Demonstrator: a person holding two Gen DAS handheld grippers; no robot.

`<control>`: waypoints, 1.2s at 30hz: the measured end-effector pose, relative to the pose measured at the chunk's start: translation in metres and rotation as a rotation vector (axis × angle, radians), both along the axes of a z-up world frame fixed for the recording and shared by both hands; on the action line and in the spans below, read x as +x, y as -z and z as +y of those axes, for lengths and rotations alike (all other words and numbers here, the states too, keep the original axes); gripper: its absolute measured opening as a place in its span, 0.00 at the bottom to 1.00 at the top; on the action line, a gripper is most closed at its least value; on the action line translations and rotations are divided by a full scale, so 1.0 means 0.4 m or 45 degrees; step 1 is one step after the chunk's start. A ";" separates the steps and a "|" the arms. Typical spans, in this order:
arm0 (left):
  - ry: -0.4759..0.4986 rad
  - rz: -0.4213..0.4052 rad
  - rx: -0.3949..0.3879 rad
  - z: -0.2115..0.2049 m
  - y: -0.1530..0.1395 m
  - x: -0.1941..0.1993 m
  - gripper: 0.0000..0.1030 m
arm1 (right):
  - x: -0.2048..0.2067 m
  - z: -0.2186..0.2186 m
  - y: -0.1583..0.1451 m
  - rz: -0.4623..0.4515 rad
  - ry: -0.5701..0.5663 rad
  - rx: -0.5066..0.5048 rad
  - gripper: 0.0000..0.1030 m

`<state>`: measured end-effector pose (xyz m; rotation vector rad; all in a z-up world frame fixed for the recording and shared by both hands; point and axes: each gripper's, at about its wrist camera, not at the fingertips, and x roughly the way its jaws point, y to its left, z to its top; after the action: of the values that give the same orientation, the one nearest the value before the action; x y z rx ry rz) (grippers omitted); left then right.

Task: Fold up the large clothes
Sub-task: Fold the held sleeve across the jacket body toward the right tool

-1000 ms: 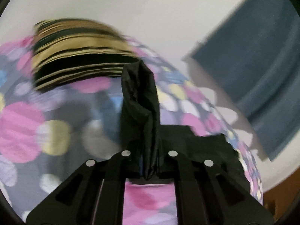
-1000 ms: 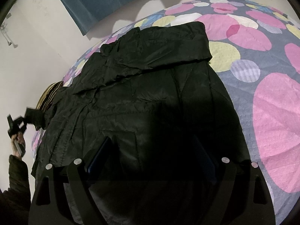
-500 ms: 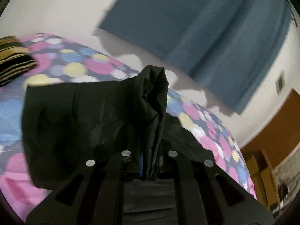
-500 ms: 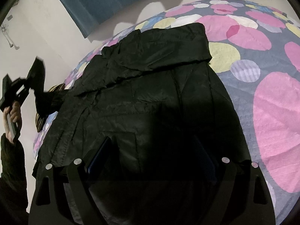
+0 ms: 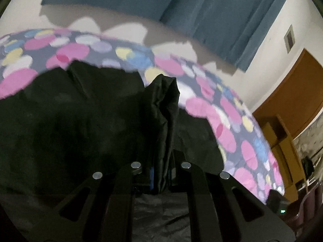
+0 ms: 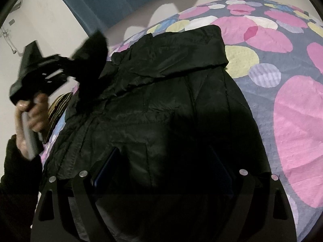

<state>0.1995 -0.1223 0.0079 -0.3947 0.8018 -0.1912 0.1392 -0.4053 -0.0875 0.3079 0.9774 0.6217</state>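
curtain behind bedspread; striped cloth beside jacket.

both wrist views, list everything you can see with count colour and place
black quilted jacket: 1, black, spread on the bed, one part lifted
polka-dot bedspread: 1, grey with pink, yellow, blue dots, under the jacket
striped folded cloth: 1, black and yellow, beside the jacket
blue curtain: 1, on the wall
brown wooden door: 1, far right
left gripper: 1, black, shut on jacket fabric
left hand: 1, holding its handle
right gripper: 1, black, open over the jacket
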 end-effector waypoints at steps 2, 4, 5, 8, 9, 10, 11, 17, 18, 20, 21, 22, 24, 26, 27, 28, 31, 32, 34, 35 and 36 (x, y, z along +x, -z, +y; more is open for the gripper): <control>0.012 0.041 0.016 -0.024 0.035 0.011 0.07 | -0.001 0.000 0.000 0.001 0.000 0.005 0.84; 0.013 0.093 0.020 -0.034 0.073 0.023 0.07 | -0.001 -0.001 0.000 0.002 -0.001 0.011 0.85; 0.013 0.109 0.018 -0.032 0.082 0.026 0.07 | -0.001 -0.001 0.001 0.003 -0.001 0.013 0.85; 0.014 0.155 0.026 -0.037 0.122 0.037 0.07 | -0.001 -0.002 0.001 0.004 -0.002 0.016 0.85; 0.018 0.166 0.036 -0.041 0.132 0.040 0.07 | -0.002 -0.002 0.001 0.004 -0.003 0.017 0.85; 0.022 0.175 0.045 -0.044 0.139 0.043 0.07 | -0.002 -0.002 0.002 0.004 -0.004 0.017 0.85; 0.024 0.181 0.053 -0.050 0.146 0.045 0.07 | -0.002 -0.002 0.002 0.005 -0.003 0.017 0.85; 0.039 0.220 0.086 -0.064 0.172 0.054 0.08 | -0.005 -0.003 0.002 0.004 -0.003 0.017 0.86; 0.040 0.219 0.089 -0.065 0.170 0.052 0.09 | -0.006 -0.003 0.002 0.004 -0.003 0.017 0.86; 0.046 0.209 0.102 -0.068 0.159 0.046 0.15 | -0.007 -0.003 0.002 0.002 -0.003 0.018 0.86; 0.062 0.211 0.105 -0.072 0.148 0.039 0.19 | -0.007 -0.002 0.003 0.002 -0.003 0.018 0.85; 0.076 0.211 0.103 -0.073 0.137 0.030 0.27 | -0.008 -0.002 0.003 0.001 -0.003 0.017 0.85; 0.092 0.190 0.083 -0.065 0.108 0.004 0.40 | -0.008 -0.002 0.004 0.001 -0.003 0.017 0.85; 0.098 0.141 0.059 -0.042 0.071 -0.031 0.50 | -0.008 -0.002 0.004 0.001 0.000 0.015 0.85; 0.096 0.109 0.055 -0.019 0.049 -0.055 0.51 | -0.008 -0.003 0.003 0.001 0.001 0.017 0.85; 0.087 0.079 0.059 0.011 0.028 -0.078 0.52 | -0.009 -0.003 0.002 -0.001 0.001 0.019 0.84; 0.023 0.039 0.089 0.108 -0.009 -0.126 0.53 | -0.009 -0.004 -0.002 0.003 0.000 0.025 0.84; -0.009 0.033 0.108 0.145 -0.015 -0.141 0.53 | -0.008 -0.005 -0.005 0.008 -0.001 0.025 0.84; -0.099 0.018 0.165 0.240 -0.022 -0.172 0.53 | -0.007 -0.008 -0.015 0.030 0.008 0.019 0.83; -0.143 0.020 0.191 0.286 -0.019 -0.186 0.53 | -0.006 -0.009 -0.024 0.041 0.019 0.012 0.83; -0.204 0.027 0.213 0.348 -0.013 -0.202 0.53 | -0.007 -0.010 -0.040 0.045 0.034 0.013 0.83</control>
<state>0.1187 0.0168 0.0132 -0.3016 0.7970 0.0296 0.1362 -0.4095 -0.0714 0.3415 1.0031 0.5986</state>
